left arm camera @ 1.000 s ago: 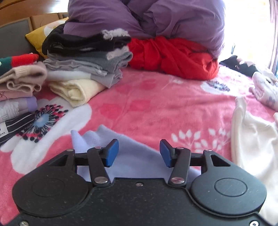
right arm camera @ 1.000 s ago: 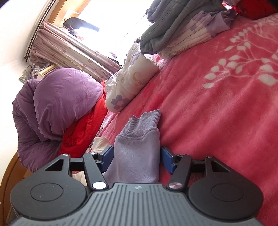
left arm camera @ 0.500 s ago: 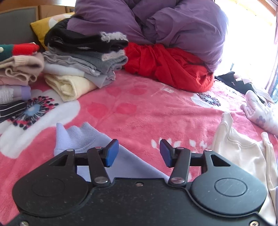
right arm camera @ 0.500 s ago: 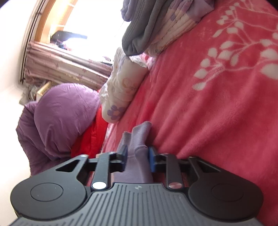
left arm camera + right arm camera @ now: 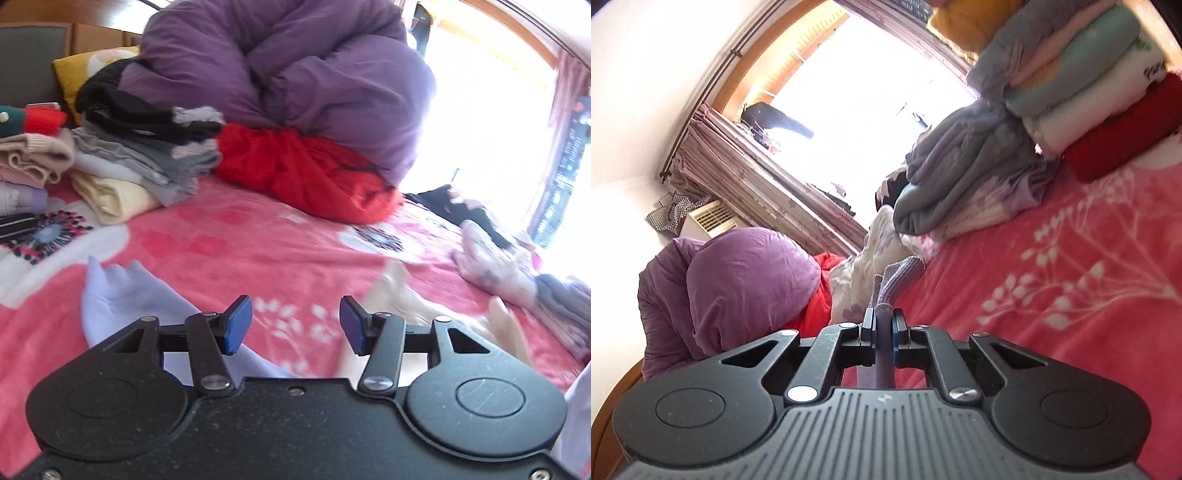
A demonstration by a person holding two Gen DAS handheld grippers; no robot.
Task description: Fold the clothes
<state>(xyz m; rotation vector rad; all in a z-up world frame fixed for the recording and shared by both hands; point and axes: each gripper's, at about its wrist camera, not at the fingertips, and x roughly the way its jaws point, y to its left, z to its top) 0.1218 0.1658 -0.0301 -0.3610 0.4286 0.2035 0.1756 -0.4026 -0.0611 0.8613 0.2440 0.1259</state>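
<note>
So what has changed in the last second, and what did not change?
The right gripper has closed on the lilac sleeve, which lay loose between its open fingers before, and has lifted it off the pink blanket. The left gripper stayed open, holding nothing; the other cuff still lies on the blanket.

My left gripper [image 5: 295, 325] has a matt black plastic body with fine speckles, shiny metal rivets and smooth blue pads [image 5: 238, 325]. My right gripper [image 5: 884, 325] has a ribbed matt grey plastic cover. It pinches the lilac sleeve [image 5: 897, 280], a soft knit cloth with a ribbed cuff. The pink blanket [image 5: 280, 251] looks fleecy and fuzzy. The purple duvet [image 5: 280, 74] is smooth matt cotton-like cloth. The window frame [image 5: 746, 70] is glossy wood.
</note>
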